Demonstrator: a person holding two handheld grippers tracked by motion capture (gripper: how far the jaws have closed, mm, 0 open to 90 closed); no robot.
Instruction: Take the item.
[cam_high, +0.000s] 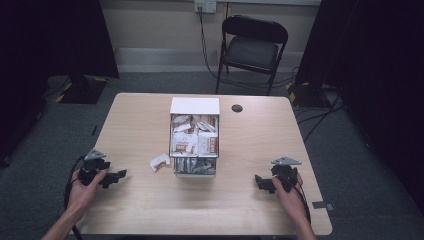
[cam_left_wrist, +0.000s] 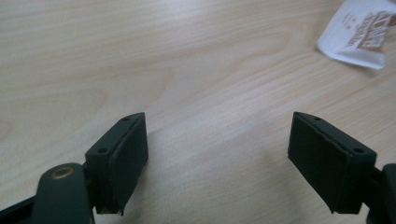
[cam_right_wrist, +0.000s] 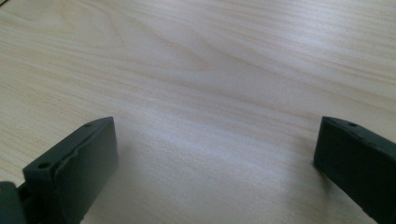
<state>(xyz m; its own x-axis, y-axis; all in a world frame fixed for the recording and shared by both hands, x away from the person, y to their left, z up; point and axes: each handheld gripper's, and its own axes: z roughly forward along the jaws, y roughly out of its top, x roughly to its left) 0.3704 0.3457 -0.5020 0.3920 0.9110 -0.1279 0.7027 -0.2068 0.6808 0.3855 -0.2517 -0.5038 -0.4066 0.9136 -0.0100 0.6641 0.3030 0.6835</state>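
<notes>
White packet (cam_high: 159, 161) lies loose on the table (cam_high: 150, 210), just left of the box (cam_high: 194, 145). Left gripper (cam_high: 119, 174) points toward it, jaws spread and empty; right gripper (cam_high: 258, 181) rests spread too. Next, probably reach and pinch the packet.

Sachet (cam_left_wrist: 357, 32) is cut off by the top-right edge in left gripper view; its print's too blurred to read. Packets in the box (cam_high: 194, 106) are too small to tell apart from the high view.
</notes>
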